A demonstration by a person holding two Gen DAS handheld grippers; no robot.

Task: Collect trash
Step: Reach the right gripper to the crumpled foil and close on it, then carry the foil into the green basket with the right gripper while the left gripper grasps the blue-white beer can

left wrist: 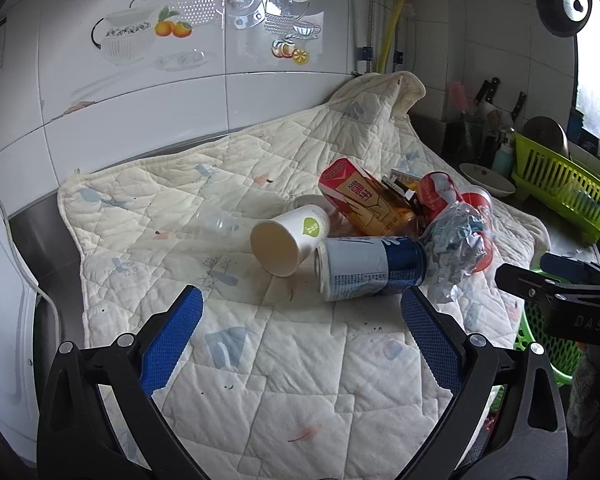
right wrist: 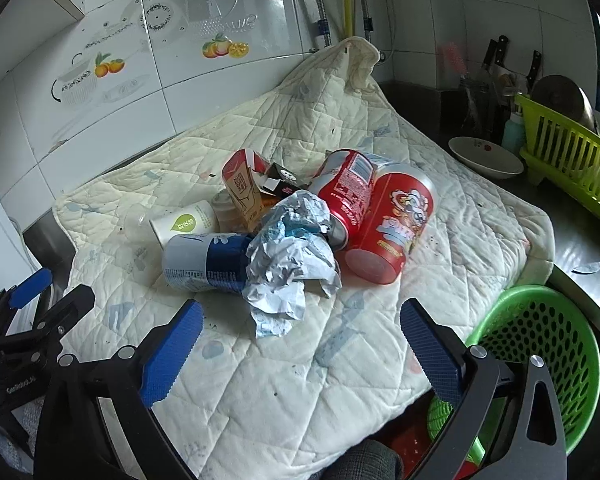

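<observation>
Trash sits heaped on a quilted cloth [right wrist: 300,360] over our surface: blue-and-white can [right wrist: 203,262], paper cup [left wrist: 289,240], red cans [right wrist: 392,224], carton [left wrist: 360,200], with crumpled paper [right wrist: 291,256] lying against the blue can. A green basket [right wrist: 540,344] stands beside the cloth. We hold left gripper [left wrist: 302,336] and right gripper [right wrist: 302,336] wide, both empty, short of the heap.

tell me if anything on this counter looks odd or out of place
Yes: a heap of trash lies on the quilted cloth spread over the counter. The blue and white can, two red cans and a paper cup are tipped on their sides, the red carton is crushed, and crumpled paper lies against them. No spill visible.
</observation>
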